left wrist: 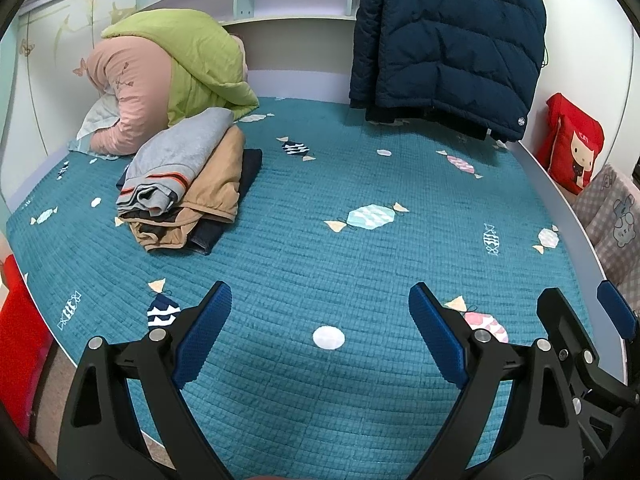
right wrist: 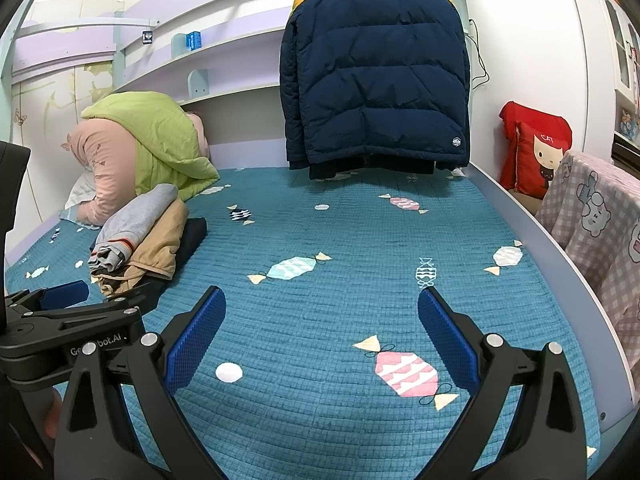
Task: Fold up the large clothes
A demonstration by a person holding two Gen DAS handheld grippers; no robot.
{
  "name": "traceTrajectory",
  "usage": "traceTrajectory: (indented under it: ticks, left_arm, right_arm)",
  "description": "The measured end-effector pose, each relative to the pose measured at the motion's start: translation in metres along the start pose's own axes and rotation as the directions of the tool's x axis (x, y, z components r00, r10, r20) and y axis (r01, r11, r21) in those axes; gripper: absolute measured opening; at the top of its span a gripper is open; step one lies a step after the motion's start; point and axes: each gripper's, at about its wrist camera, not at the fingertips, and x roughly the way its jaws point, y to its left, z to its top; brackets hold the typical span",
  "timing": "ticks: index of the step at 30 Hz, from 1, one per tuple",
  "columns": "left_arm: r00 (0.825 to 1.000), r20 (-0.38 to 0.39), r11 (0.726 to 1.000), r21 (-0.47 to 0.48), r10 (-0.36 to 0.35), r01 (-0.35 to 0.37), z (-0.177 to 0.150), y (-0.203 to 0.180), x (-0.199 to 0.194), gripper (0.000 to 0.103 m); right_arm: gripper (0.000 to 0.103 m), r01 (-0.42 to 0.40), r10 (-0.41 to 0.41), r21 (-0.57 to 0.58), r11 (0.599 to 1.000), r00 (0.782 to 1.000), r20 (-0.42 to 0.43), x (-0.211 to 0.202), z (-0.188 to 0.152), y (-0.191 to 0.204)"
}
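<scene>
Over a bed spread with a teal quilted cover (left wrist: 320,240) printed with candy shapes, both grippers hover side by side, each spread wide and holding nothing. Writing is sparse: the red cushion (right wrist: 538,156) standing past the bed's right rail bears the word "CAT" above a cartoon cat face, the black body of the left gripper (right wrist: 64,296), seen at the left edge of the right wrist view, carries white lettering that ends in "bot.AI" with its start partly hidden, and a small white badge sits near the hem of the puffer jacket (right wrist: 376,80), too small to read. The left gripper's blue-padded fingers (left wrist: 208,332) point forward over the bare cover, with a white dot on the fabric between them. The right gripper (right wrist: 320,340) is level with it and just to its right, its pads angled outward over a pink candy print. The jacket, navy with a yellow yoke, hangs upright from the frame at the far end of the bed, its hem just above the cover. To the left lies a stack of folded clothes (left wrist: 188,184), grey on top of tan on top of dark blue, and behind it a heap of green and pink bedding (left wrist: 172,76). A checked grey cloth (right wrist: 600,232) with bear figures drapes at the right.
</scene>
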Motion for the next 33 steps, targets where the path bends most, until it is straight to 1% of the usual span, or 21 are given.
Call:
traceTrajectory:
  ticks: [33]
  left_arm:
    - [1.000, 0.006, 1.000, 0.011, -0.002, 0.002, -0.0006, 0.0016, 0.0000, 0.091]
  right_arm:
    - [0.094, 0.015, -0.015, 0.000, 1.000, 1.000, 0.012, -0.0050, 0.0000, -0.0001]
